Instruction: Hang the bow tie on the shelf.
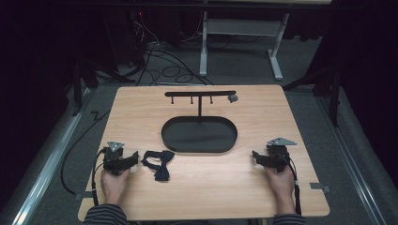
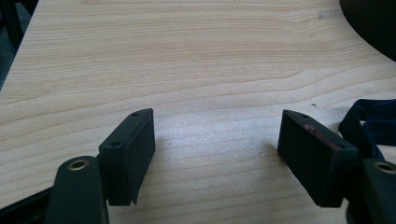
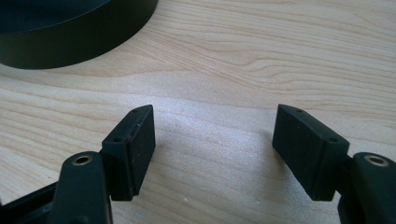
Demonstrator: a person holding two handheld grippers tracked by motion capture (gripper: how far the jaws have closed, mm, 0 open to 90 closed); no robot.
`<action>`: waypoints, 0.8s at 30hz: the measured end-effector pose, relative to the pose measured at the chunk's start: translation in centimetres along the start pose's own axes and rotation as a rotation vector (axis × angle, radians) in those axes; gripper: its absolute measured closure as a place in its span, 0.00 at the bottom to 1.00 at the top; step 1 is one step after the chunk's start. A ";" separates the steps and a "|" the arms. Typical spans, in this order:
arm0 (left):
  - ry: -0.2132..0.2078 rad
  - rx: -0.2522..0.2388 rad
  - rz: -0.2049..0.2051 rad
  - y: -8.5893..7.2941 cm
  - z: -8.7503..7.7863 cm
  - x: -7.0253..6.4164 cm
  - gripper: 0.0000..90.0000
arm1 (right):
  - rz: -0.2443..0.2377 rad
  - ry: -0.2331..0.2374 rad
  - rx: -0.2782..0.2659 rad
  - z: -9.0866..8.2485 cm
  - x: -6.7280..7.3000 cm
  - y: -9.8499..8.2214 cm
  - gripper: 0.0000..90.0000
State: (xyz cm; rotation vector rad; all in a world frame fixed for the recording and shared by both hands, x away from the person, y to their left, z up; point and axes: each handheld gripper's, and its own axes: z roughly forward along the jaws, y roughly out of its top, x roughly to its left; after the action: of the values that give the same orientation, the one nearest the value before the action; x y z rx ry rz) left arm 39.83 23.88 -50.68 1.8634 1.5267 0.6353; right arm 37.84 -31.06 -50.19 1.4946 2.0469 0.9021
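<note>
**Both grippers spread wide on the table, bow tie beside the left one**

The wooden table (image 1: pixel 211 187) takes up most of the high view, pale and grained, with a dark floor and cables beyond its far edge. At its middle sits a black oval tray (image 1: pixel 199 134), and from the tray's far side rises a thin black stand (image 1: pixel 200 96) with a crossbar and small pegs hanging from it; a small grey piece sits at the bar's right end.

The person's forearms come in from the near edge, one hand on each tool. The left gripper (image 1: pixel 133 158) rests on the table at the near left, pointing toward the middle. In the left gripper view its jaws stand far apart over bare wood, nothing between them: released. The right gripper (image 1: pixel 256 155) rests at the near right, well apart from the other, also pointing inward. In the right gripper view its jaws stand equally wide over bare wood, with the tray's wall (image 3: pixel 70 44) off to the upper left: released too.

The bow tie (image 1: pixel 157 165), dark blue, lies flat on the table just beside the left gripper's tips, near the tray's near-left rim. In the left gripper view part of it (image 2: pixel 373 123) shows outside the right-hand jaw, not between the two.
</note>
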 end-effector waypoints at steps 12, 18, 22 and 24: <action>-0.019 -0.006 0.022 0.0 -0.7 0.0 0.37 | 0.013 0.014 -0.006 0.0 -0.2 0.0 0.35; -0.044 0.018 0.001 0.1 -1.1 -0.4 0.36 | 0.014 0.018 -0.006 -0.1 -0.2 0.0 0.35; -0.082 0.019 -0.022 0.6 -1.9 -0.9 0.36 | 0.013 0.018 -0.006 -0.1 -0.2 0.0 0.35; -0.103 0.019 -0.007 0.9 -2.4 -1.3 0.36 | 0.013 0.018 -0.006 -0.1 -0.2 0.0 0.35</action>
State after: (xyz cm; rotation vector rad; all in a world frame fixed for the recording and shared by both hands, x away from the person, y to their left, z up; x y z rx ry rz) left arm 38.50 22.92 -48.35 1.8750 1.4769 0.5147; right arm 37.82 -31.25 -50.18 1.5035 2.0477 0.9290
